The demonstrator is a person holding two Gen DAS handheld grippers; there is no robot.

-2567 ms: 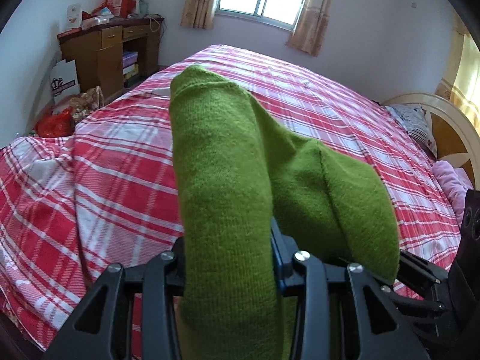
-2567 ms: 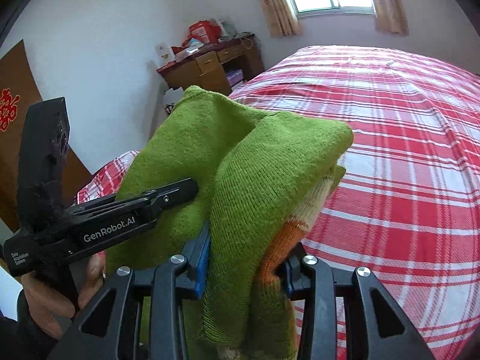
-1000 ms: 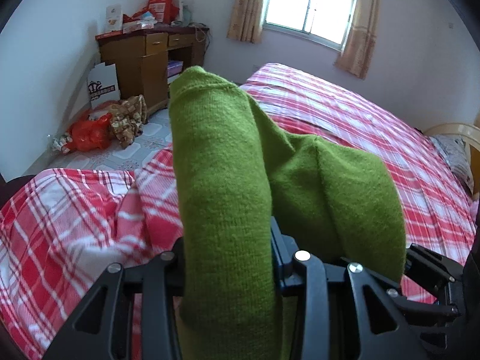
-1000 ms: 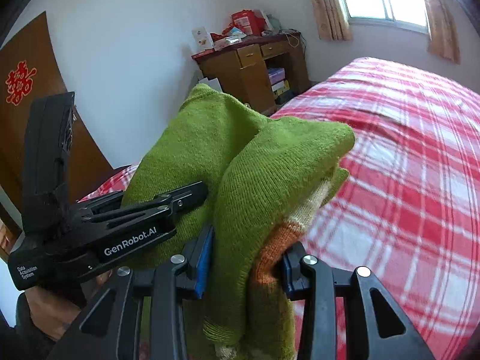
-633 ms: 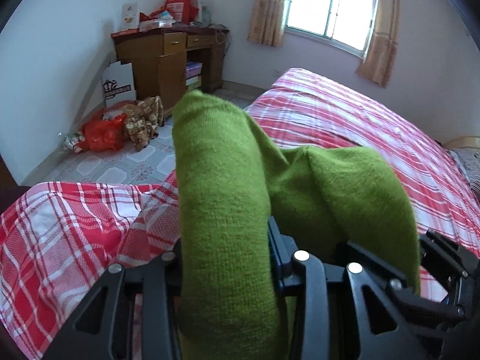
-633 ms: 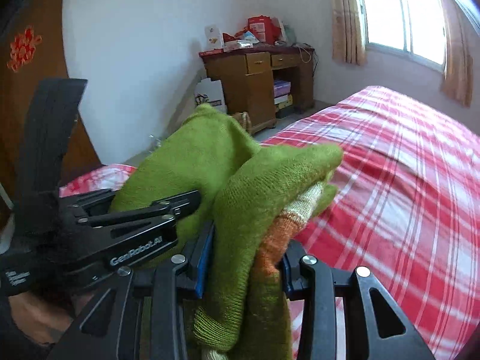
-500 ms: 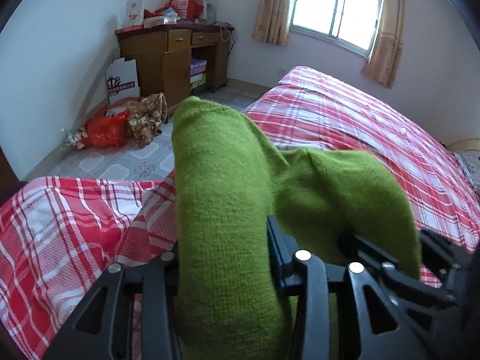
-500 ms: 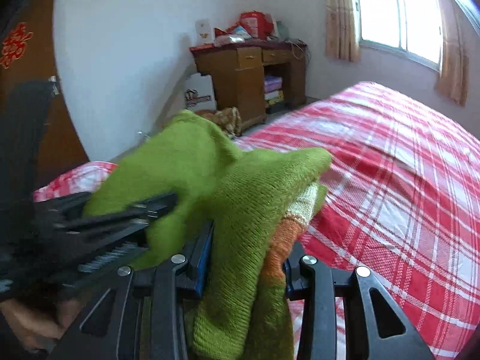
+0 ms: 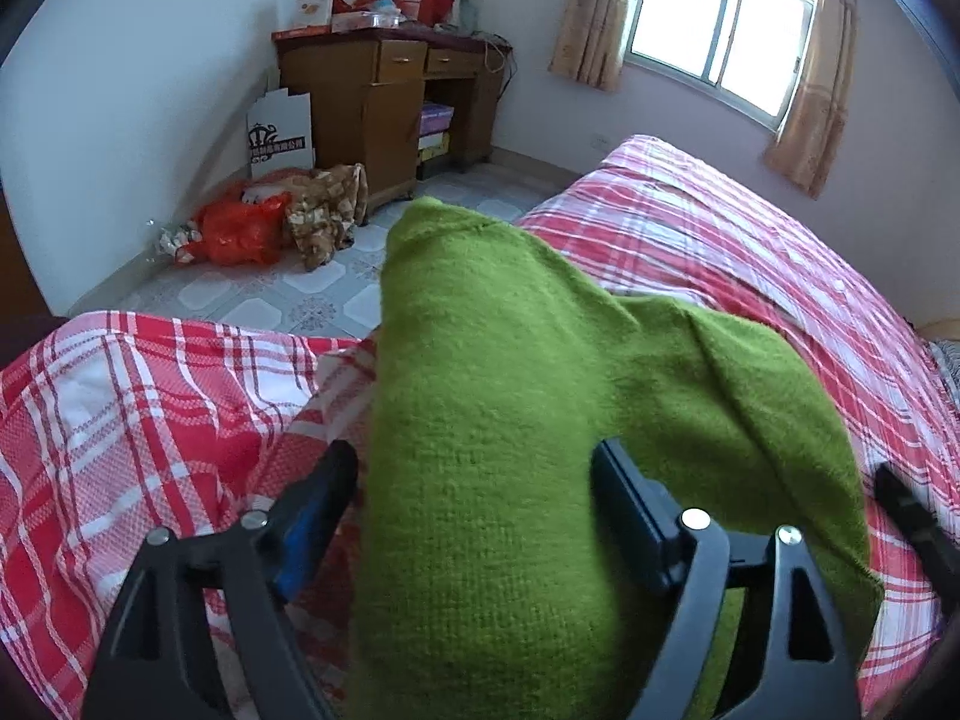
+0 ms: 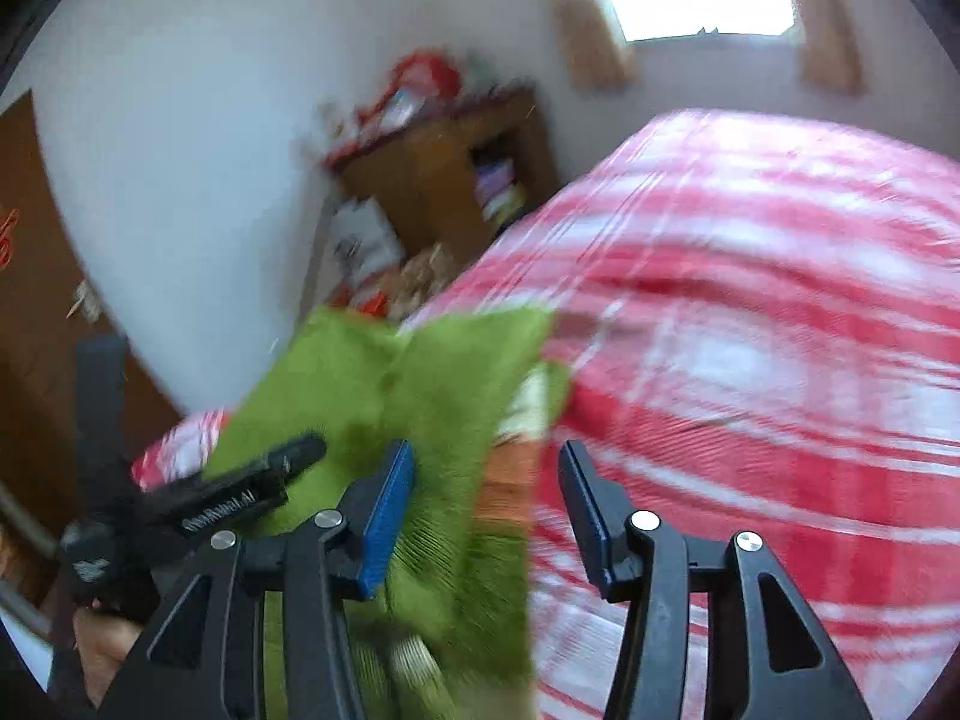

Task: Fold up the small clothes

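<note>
Green knit garment [image 9: 510, 480] between two spread grippers above the plaid bed [image 9: 750, 252].
Left gripper [image 9: 474, 480]: fingers apart, garment between them. Right gripper [image 10: 486, 480]: fingers apart, garment [image 10: 420, 396] toward 11 o'clock.

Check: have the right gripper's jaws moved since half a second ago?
Yes. The right gripper has opened; its jaws now stand apart from the green sweater.

Blurred, covered and cropped parts

The right wrist view is smeared by motion, so the bed [image 10: 750, 360] and the wooden cabinet [image 10: 444, 180] are seen only as streaks. In the left wrist view, much of the bed is covered by the green knit garment [image 9: 510, 420] (its lower end is cut off by the bottom edge), and the right gripper [image 9: 918, 528] is cropped at the right edge.
</note>
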